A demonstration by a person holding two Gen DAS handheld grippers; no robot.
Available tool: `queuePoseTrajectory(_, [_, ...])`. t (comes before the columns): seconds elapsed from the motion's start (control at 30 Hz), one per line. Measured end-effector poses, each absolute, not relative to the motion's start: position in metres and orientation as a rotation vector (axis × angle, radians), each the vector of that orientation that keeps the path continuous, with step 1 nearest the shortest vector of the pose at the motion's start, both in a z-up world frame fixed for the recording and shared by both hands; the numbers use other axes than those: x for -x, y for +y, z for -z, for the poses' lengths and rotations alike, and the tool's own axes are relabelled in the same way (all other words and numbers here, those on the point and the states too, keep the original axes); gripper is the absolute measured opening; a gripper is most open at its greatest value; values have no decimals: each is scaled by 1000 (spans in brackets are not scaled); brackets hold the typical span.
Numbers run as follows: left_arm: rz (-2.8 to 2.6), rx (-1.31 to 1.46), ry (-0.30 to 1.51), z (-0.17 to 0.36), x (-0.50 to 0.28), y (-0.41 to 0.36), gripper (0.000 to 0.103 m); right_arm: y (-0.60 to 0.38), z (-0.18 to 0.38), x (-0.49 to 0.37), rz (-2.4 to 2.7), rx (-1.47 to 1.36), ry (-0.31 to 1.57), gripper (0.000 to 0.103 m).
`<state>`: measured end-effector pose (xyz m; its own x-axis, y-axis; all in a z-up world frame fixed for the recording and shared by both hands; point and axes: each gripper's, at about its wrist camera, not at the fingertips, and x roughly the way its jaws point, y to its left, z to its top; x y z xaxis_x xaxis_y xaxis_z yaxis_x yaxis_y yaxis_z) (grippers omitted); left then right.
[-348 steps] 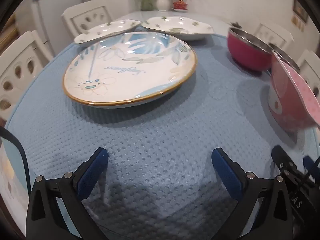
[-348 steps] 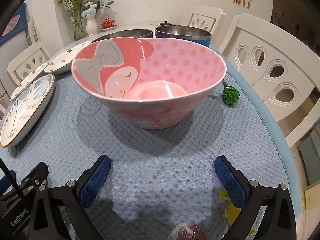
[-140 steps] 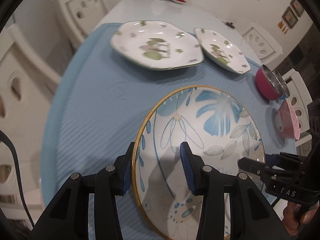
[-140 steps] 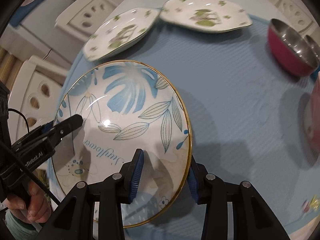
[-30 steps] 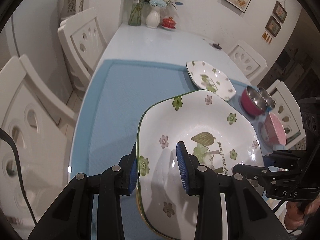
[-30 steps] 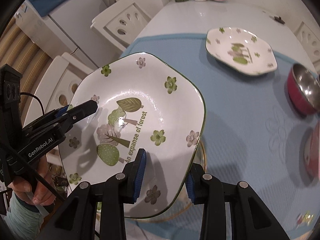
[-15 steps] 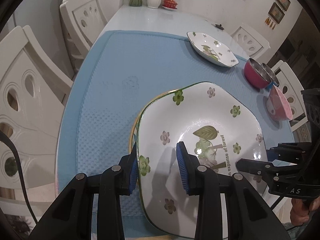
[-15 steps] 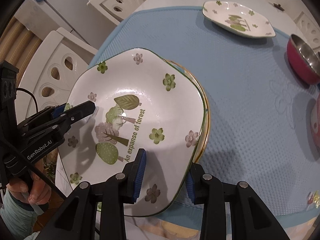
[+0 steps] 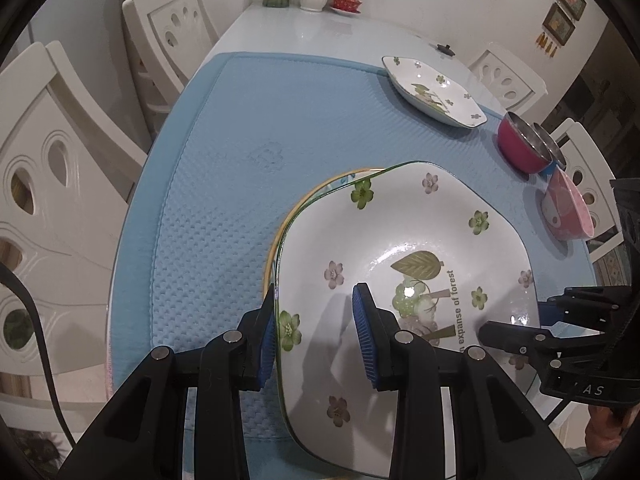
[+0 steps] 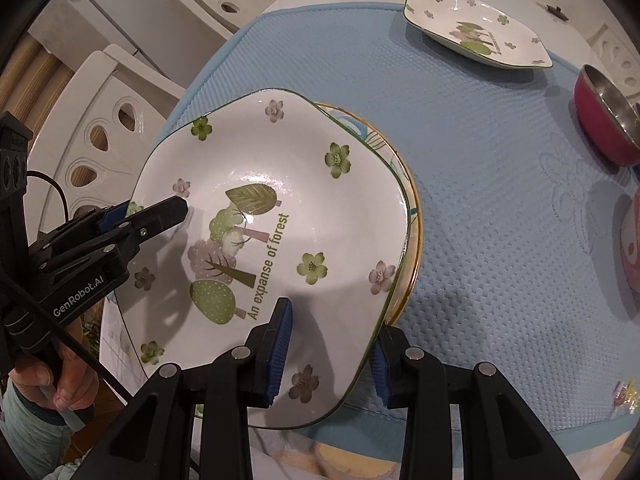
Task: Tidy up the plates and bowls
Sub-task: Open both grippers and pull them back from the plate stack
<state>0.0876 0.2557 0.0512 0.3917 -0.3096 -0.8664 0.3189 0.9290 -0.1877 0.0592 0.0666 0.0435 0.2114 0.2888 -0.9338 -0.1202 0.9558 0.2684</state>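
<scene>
The left gripper (image 9: 314, 336) and right gripper (image 10: 330, 354), each narrowly closed on an opposite rim of the green-flowered plate (image 10: 276, 208), hold it directly over the gold-rimmed plate (image 10: 412, 216), so stacking appears under way but release is not yet done. Beyond the claws wait a second flowered plate (image 10: 476, 32), a red steel bowl (image 10: 608, 124), a blue bowl (image 9: 554, 156) behind it and a pink bowl (image 9: 568, 212): three plates, three bowls.
</scene>
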Motion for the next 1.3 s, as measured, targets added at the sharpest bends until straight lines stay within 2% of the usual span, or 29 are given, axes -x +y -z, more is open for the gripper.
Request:
queuePoseTrajectory(0.67, [385,-24,1123,-53,-100,252,34,58,-54,-81,-201,-206,1438,35])
queuePoseTrajectory(1.0, [313,-7,994,-102,-117,286,34,20,-123,-93,-166,-196,1235,35])
queuePoseTrajectory(1.2, [361,-20,947,-123,-127,275,34,9,-130,-96,-165,-270,1202,35])
queuePoseTrajectory(1.3, [396,-83,918,-133,-135,261,41,3,-125,-97,-152,-313,1196,35])
